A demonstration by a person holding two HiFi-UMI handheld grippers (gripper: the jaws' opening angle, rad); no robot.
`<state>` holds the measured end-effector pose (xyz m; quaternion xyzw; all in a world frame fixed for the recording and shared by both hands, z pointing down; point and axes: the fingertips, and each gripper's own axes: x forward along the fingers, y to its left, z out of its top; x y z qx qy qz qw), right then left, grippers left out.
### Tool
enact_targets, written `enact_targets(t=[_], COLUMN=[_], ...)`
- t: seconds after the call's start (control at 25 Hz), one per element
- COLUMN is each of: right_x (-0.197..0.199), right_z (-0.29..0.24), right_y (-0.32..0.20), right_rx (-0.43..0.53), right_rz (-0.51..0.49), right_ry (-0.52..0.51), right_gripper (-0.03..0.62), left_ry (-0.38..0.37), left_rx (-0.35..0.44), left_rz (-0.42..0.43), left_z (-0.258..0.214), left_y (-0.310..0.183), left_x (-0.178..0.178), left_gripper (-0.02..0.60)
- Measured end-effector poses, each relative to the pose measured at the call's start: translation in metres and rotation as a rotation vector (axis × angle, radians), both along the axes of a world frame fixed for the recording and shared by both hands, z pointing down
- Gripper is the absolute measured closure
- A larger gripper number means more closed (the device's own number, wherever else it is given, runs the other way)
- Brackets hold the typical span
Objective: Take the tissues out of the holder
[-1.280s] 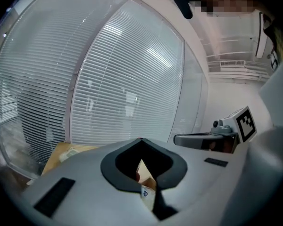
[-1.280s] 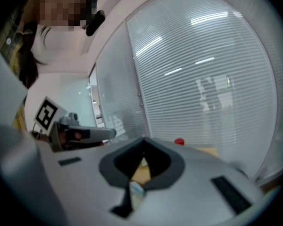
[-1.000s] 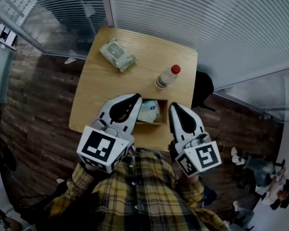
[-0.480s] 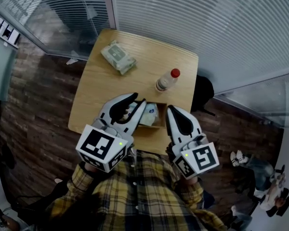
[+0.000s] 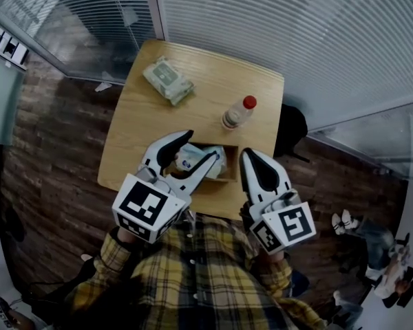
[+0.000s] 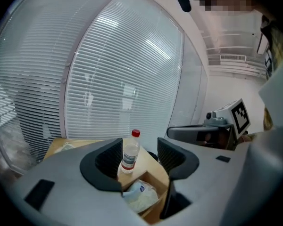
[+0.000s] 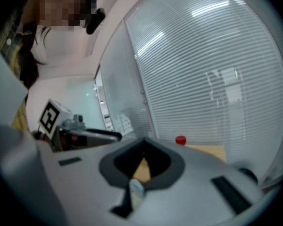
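Head view, looking steeply down: the left tongs (image 5: 200, 145) hang over the wooden holder (image 5: 228, 162) at the near edge of the tabletop (image 5: 193, 108), jaws opening and already spread wide, with the pale tissues (image 5: 191, 159) lying in the holder directly beneath the gap. We see in the left gripper view that the packet sits low between the two dark pads, just ahead of and below them. Neither pad touches it, so these tongs have hold of nothing. The packet's long axis appears to run along the holder, side to side across our near edge, and we judge that the open jaws straddle its shorter width. The left tongs are plainly the nearer to it. The right tongs (image 5: 251, 154) rest just beside the holder's right end with the jaws closed together and nothing gripped that we can make out. A red-capped bottle (image 5: 237, 111) stands beyond the holder, and a wipes packet (image 5: 168, 79) lies well apart at the far left corner.
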<state>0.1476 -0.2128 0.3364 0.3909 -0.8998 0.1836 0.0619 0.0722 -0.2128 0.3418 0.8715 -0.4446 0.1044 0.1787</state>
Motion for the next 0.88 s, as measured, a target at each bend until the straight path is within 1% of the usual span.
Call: enact_targets(t=[0.12, 0.24, 0.36, 0.44, 0.6, 0.76, 0.88], right_x=[0.001, 0.001, 0.002, 0.003, 0.008, 0.018, 0.027], right_z=[0.001, 0.003, 0.006, 0.008, 0.010, 0.017, 0.022], right_y=[0.000, 0.000, 0.000, 0.000, -0.001, 0.000, 0.002], right_rx=[-0.007, -0.015, -0.026, -0.034, -0.039, -0.060, -0.072], right_rz=[0.003, 0.008, 0.015, 0.023, 0.035, 0.073, 0.107], right_ry=[-0.005, -0.011, -0.020, -0.027, -0.031, -0.034, -0.033], right_gripper=[0.582, 0.582, 0.582, 0.582, 0.582, 0.582, 0.582], left_ry=[-0.063, -0.149, -0.255, -0.312, -0.430, -0.535, -0.627], left_rx=[-0.027, -0.061, -0.097, -0.122, -0.158, -0.211, -0.242], left_rz=[0.051, 0.135, 0.242, 0.315, 0.435, 0.583, 0.700], left_z=[0.011, 0.027, 0.046, 0.059, 0.089, 0.119, 0.142], left_y=[0.001, 0.004, 0.011, 0.015, 0.017, 0.021, 0.026], left_x=[0.000, 0.003, 0.009, 0.014, 0.016, 0.022, 0.025], left_gripper=[0.360, 0.360, 0.360, 0.360, 0.360, 0.362, 0.360])
